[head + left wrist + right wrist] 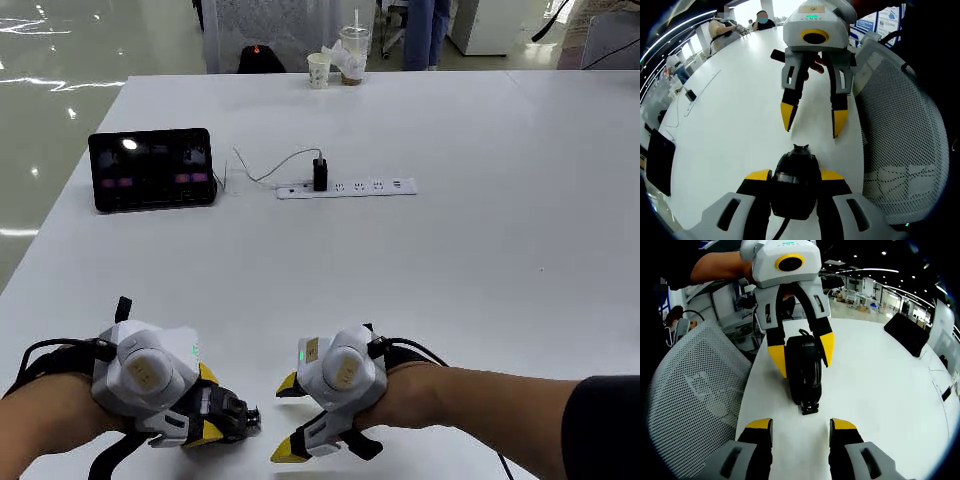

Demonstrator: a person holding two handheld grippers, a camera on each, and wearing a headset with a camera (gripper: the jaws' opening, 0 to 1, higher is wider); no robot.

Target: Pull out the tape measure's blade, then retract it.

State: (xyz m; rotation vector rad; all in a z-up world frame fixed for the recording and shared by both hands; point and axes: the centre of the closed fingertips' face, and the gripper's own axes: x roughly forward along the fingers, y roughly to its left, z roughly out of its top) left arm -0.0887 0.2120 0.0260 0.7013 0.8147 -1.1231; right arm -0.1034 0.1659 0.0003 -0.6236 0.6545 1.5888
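**Item:** tape measure (pixel 802 371), black case.

**Location:** between the yellow-tipped jaws of the left tool (pixel 214 405), close to the near edge of the white surface (pixel 420 260); whether the case rests on the surface or hangs just above it cannot be told.

**Condition:** blade appears fully wound in; only the end tab (pixel 810 408) shows at the case mouth, pointing towards the right tool (pixel 801 424).

**Left tool:** clamped on the case across its flat sides.

**Right tool:** jaws spread with nothing between them; faces the tab and stands just short of it.

**Stage, as judged:** pull-out not yet begun; next move is to close the right tool on the tab.

**Hazards:**
- tab is small and dark against the case; jaws closing slightly off line would pinch air or the case mouth.
- the hold looks to sit towards the rear of the case; a hard or skewed pull could twist it or drag it free.
- a loosened case near the edge could drop towards the mesh chair (pixel 900 125).
- releasing the tab abruptly on retraction could whip the blade and jolt the case in its grip.
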